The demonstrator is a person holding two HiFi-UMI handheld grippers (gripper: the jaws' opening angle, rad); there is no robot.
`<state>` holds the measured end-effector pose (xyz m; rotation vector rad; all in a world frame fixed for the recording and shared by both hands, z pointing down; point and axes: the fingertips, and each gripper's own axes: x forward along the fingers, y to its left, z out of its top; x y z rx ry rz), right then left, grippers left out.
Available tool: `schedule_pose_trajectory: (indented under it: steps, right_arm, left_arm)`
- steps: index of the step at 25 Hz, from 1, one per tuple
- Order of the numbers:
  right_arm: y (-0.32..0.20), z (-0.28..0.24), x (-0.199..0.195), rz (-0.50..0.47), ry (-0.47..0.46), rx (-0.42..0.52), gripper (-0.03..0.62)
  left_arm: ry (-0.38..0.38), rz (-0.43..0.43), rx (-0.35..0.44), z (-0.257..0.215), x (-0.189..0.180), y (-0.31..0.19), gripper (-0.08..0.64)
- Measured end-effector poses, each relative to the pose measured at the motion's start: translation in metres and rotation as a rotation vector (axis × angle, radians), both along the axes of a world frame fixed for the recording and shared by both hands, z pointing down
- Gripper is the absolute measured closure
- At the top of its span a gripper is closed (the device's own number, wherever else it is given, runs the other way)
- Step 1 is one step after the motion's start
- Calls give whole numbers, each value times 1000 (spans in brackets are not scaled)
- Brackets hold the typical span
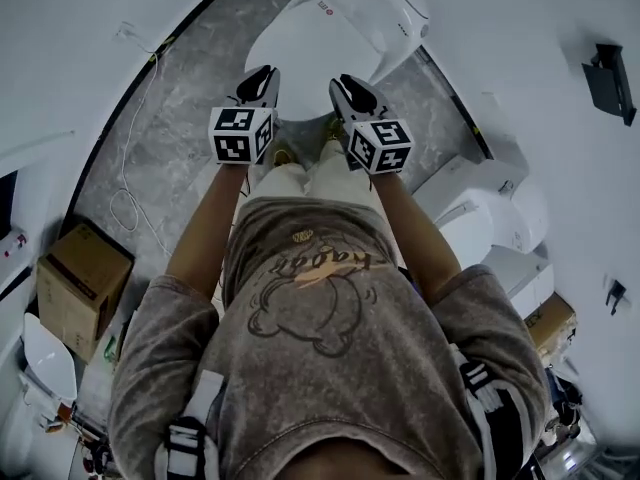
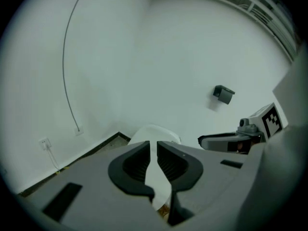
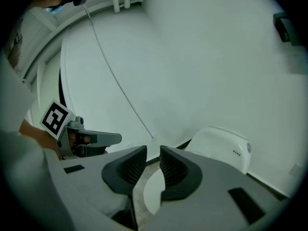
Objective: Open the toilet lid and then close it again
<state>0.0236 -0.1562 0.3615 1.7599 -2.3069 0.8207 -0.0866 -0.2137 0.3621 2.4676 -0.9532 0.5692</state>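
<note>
A white toilet (image 1: 335,23) stands ahead of me on the grey floor with its lid down flat. Both grippers hang side by side in the air in front of its near rim, touching nothing. My left gripper (image 1: 262,76) has its jaws a narrow gap apart with nothing between them; in the left gripper view (image 2: 153,146) the toilet (image 2: 155,131) shows through the gap. My right gripper (image 1: 345,86) also stands a little apart and holds nothing; in its own view (image 3: 153,153) the toilet (image 3: 221,148) lies to the right. I am standing, legs just behind the grippers.
More white toilets (image 1: 490,218) stand close at the right and another toilet (image 1: 45,358) at the lower left. A cardboard box (image 1: 80,278) and a loose white cable (image 1: 125,203) lie on the floor at left. A dark fixture (image 1: 610,78) hangs on the right wall.
</note>
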Motion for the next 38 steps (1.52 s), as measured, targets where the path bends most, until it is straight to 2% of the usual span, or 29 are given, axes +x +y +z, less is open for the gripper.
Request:
schedule_pose_trajectory:
  steps: [6,12,18,23,30,38]
  right_arm:
    - [25,-105,29,-26,55,140,503]
    - [53,-164,58,-4,81,249,541]
    - [66,-183,58,-19,128,342,565]
    - [56,-170,47,-50,90,350,565]
    - [52,-160,45,-65,96,344,565]
    - [50,-157,51,-38,100,337,566]
  left_arm:
    - [102,48,128,-118,8,17,509]
    - [183,54,188,-175,-2,43,514]
    - [229,-1,270,-181,-14,58,549]
    - [260,-44,328,-173,-19,59,551]
    - [274,-102,312,-163,-25,53,551]
    - [258,-112,312,-165,-27,51,551]
